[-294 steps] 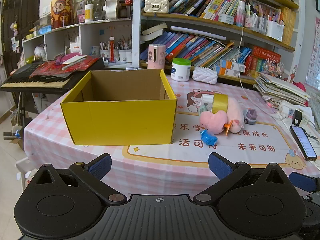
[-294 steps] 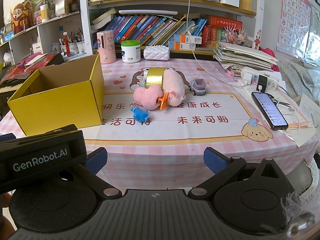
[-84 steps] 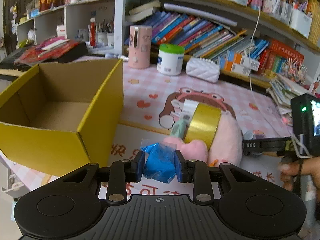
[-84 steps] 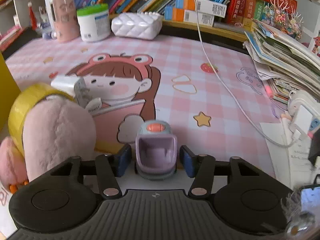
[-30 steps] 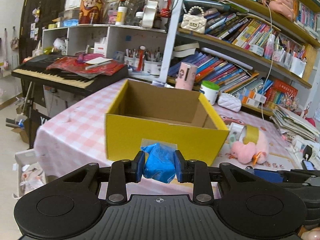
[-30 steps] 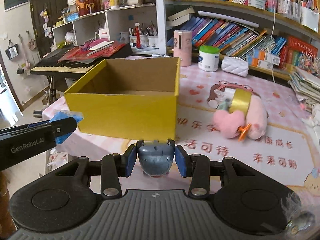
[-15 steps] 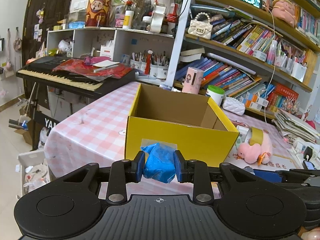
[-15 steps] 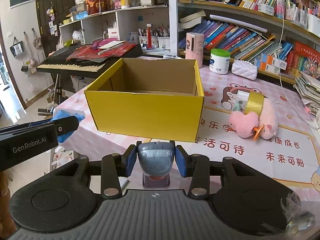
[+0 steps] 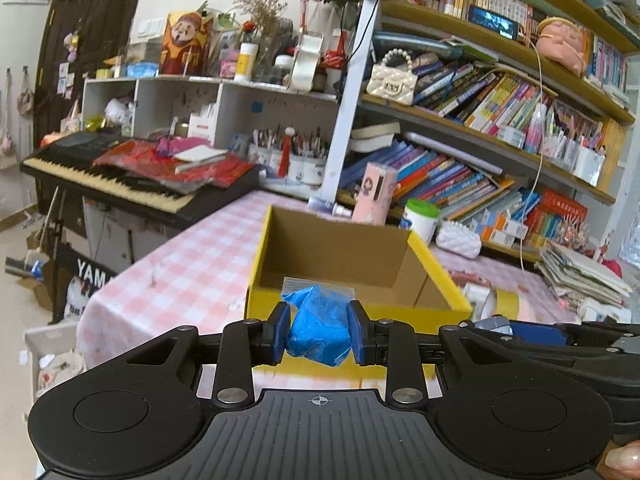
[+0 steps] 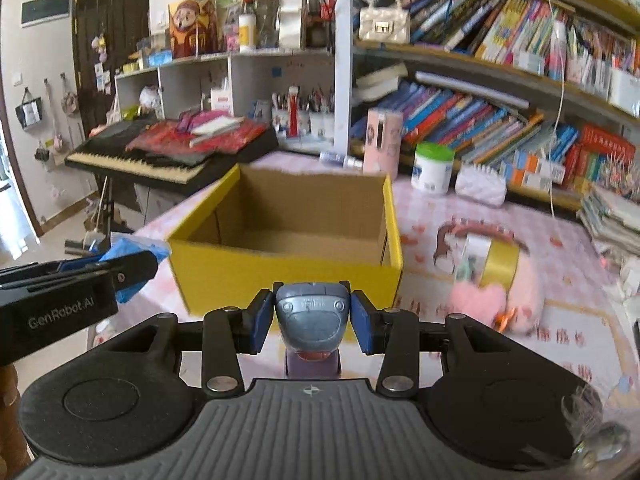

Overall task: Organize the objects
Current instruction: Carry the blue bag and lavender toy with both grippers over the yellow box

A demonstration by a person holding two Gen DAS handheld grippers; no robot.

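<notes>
Both loads are picked up but not yet boxed: the left gripper [image 9: 319,332] clamps a blue bag [image 9: 320,330], the right gripper [image 10: 307,320] a toy car [image 10: 310,318], short of the empty yellow box [image 10: 280,276]; plush toy [image 10: 500,296] and tape [image 10: 496,264] remain on the desk [image 10: 560,320]

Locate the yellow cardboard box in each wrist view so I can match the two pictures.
Left wrist view: the yellow cardboard box sits centre frame, just beyond the blue packet clamped in the left gripper.
Right wrist view: the box is centre, slightly left, behind the small grey toy clamped in the right gripper.
Shared landmark: the pink cylinder standing beyond the box's far edge.
</notes>
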